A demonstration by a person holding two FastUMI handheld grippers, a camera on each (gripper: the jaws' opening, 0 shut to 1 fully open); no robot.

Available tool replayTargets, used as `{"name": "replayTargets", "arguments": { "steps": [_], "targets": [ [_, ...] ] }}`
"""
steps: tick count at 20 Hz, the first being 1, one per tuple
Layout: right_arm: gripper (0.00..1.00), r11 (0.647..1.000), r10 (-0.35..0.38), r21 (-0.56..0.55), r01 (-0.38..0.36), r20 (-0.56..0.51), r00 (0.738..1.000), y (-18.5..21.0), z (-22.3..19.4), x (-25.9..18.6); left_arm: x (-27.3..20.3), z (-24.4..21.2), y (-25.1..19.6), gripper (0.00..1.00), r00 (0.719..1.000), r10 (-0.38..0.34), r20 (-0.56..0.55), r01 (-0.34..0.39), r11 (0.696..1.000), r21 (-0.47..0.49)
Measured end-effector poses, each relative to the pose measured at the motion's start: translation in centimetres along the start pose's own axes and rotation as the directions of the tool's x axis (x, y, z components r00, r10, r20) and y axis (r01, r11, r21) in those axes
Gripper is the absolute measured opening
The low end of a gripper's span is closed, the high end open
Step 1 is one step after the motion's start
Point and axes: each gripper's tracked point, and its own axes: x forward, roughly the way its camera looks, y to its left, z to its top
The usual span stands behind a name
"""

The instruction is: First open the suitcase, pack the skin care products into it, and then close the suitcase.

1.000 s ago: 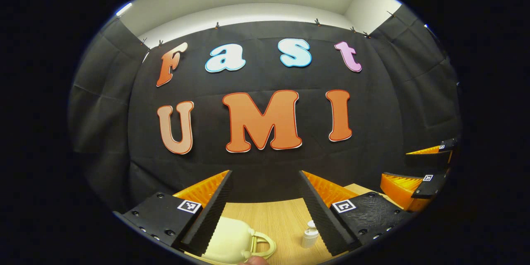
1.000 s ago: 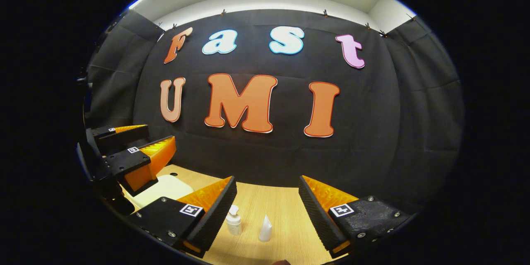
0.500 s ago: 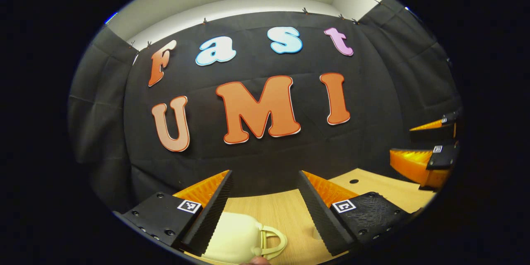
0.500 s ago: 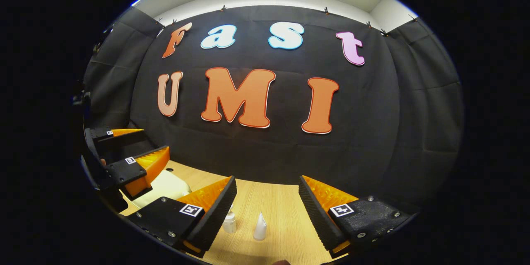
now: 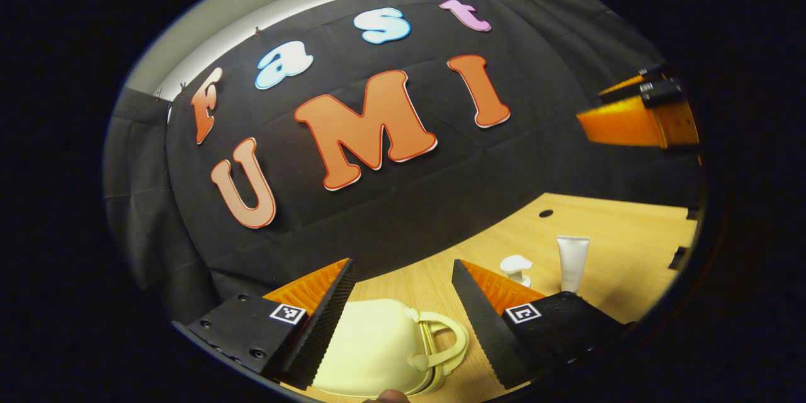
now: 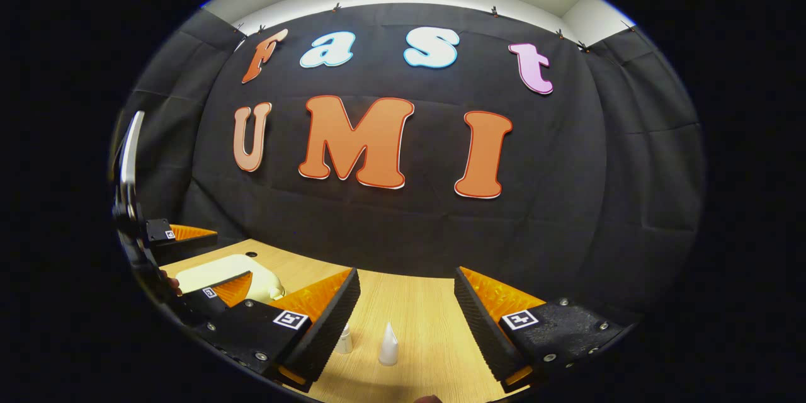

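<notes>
Left gripper (image 5: 403, 321) and right gripper (image 6: 406, 321): each has 2 orange ribbed fingers with black serrated pads, black screwed mounts and square black-and-white markers.

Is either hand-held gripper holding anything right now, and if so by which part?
Nothing is held. The left hand-held gripper is open above the cream suitcase; the right hand-held gripper is open too.

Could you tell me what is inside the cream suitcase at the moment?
The inside cannot be seen: the suitcase lies shut on the table. The pump bottle and tube stand outside it, beside each other on the wood.
</notes>
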Motion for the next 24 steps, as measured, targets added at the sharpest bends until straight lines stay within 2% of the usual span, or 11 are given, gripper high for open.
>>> {"name": "replayTargets", "arguments": {
  "steps": [6,11,13,16,19,22,23,24],
  "targets": [
    [0.96,0.999,-0.038,-0.005,0.038,-0.020,0.999,-1.4,-0.7,0.3,0.3,-4.2,-1.0,0.99,0.993,-0.036,-0.108,0.051,0.989,0.141],
    [0.96,0.997,-0.074,-0.014,0.073,-0.035,0.997,-2.5,-1.2,0.4,1.0,-7.6,-1.9,0.98,0.981,-0.074,-0.179,0.119,0.961,0.251],
    [0.96,0.996,-0.085,-0.010,0.085,-0.041,0.996,-2.8,-1.4,0.5,1.3,-9.1,-2.5,0.98,0.975,-0.087,-0.205,0.147,0.943,0.299],
    [0.96,0.995,-0.099,-0.017,0.098,-0.050,0.994,-2.8,-1.9,0.7,2.0,-12.4,-3.1,0.98,0.949,-0.103,-0.297,0.206,0.918,0.338],
    [0.96,0.994,-0.103,-0.027,0.101,-0.055,0.993,-2.6,-2.3,1.0,2.1,-13.4,-3.0,0.98,0.942,-0.097,-0.322,0.224,0.895,0.385],
    [0.96,0.995,-0.098,-0.029,0.096,-0.066,0.993,-2.3,-2.6,1.2,2.5,-14.7,-3.8,0.94,0.931,-0.109,-0.349,0.264,0.862,0.433],
    [0.96,0.995,-0.097,-0.028,0.095,-0.067,0.993,-2.2,-2.6,1.2,2.4,-14.7,-4.2,0.90,0.929,-0.113,-0.352,0.278,0.841,0.465],
    [0.96,0.995,-0.097,-0.026,0.096,-0.067,0.993,-2.2,-2.7,1.3,2.5,-14.7,-4.5,0.81,0.929,-0.112,-0.352,0.288,0.816,0.502]
  ]
}}
